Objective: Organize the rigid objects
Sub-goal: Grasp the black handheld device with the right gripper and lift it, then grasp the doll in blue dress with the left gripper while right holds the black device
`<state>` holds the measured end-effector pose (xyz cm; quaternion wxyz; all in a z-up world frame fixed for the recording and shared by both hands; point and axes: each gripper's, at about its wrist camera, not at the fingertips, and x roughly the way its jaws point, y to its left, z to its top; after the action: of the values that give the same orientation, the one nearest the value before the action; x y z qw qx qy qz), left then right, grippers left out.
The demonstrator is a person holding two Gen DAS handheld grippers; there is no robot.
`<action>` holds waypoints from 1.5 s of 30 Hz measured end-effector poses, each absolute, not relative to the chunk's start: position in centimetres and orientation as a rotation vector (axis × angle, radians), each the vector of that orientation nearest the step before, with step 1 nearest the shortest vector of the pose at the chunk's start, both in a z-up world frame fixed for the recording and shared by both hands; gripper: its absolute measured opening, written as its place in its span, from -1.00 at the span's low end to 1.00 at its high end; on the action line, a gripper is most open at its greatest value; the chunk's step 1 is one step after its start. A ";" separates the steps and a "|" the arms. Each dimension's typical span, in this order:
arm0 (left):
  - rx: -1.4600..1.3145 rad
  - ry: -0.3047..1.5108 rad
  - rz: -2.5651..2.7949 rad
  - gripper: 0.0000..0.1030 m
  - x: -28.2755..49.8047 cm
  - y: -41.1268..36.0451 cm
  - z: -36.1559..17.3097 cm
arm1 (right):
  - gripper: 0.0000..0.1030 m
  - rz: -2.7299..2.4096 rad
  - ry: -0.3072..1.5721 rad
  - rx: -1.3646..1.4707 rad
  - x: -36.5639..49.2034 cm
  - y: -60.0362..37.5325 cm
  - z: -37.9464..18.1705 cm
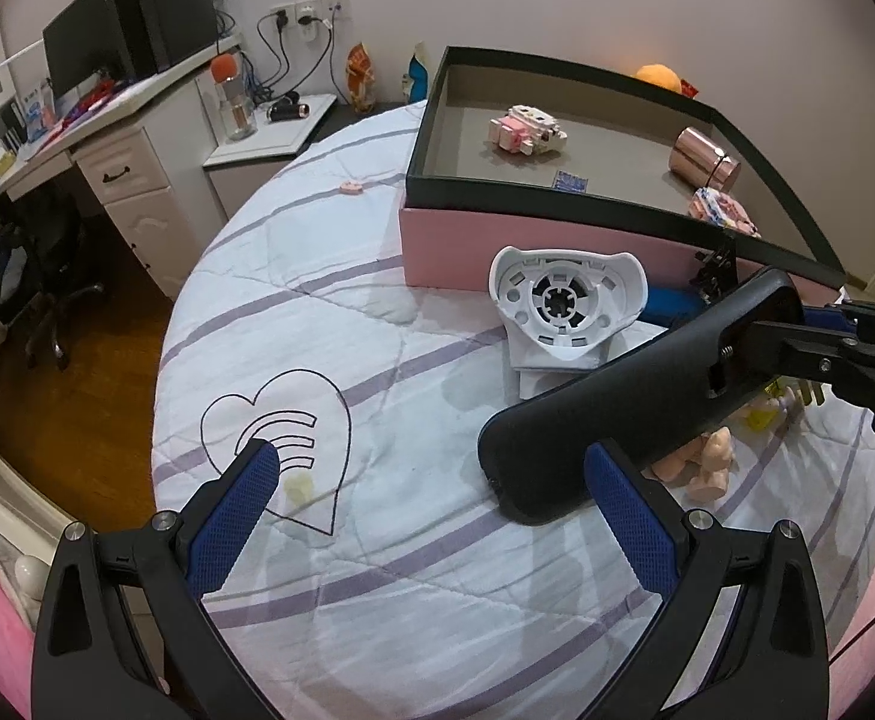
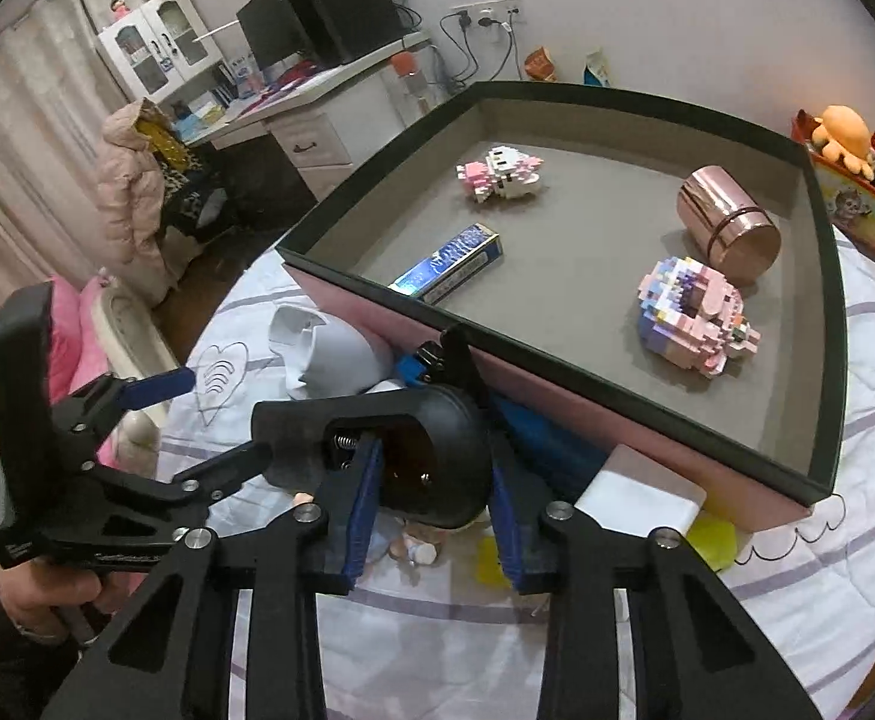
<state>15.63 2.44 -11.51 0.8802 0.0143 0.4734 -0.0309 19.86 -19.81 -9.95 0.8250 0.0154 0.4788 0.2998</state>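
One black clip sits pinched at its rounded end between the pads of the right gripper, raised over the bed just in front of the box, while the left gripper hangs wide open and holds nothing. To do the step well, the person should probably lift the clip clear of the box's near wall and release it on bare floor inside, away from what lies there. Counted in the box: two block figures, one copper can, one blue pack; on the bed, one white bracket.
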 end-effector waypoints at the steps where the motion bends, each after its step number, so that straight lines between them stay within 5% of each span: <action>1: 0.028 0.987 -0.065 0.99 15.7 2.5 -11.5 | -0.36 0.644 1.018 0.038 19.9 -19.9 -10.0; 19: 0.044 0.976 -0.071 0.99 14.7 2.5 -10.8 | -0.65 0.643 0.907 0.187 17.1 -22.1 -8.3; 45: 0.104 0.974 -0.339 0.96 14.7 -6.1 -11.9 | -0.71 0.534 0.759 0.456 12.3 -29.9 -6.1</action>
<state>14.71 -6.12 -11.94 0.8688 0.0497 0.4653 -0.1620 12.33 -29.94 -6.06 0.8693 0.2180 0.3628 0.2553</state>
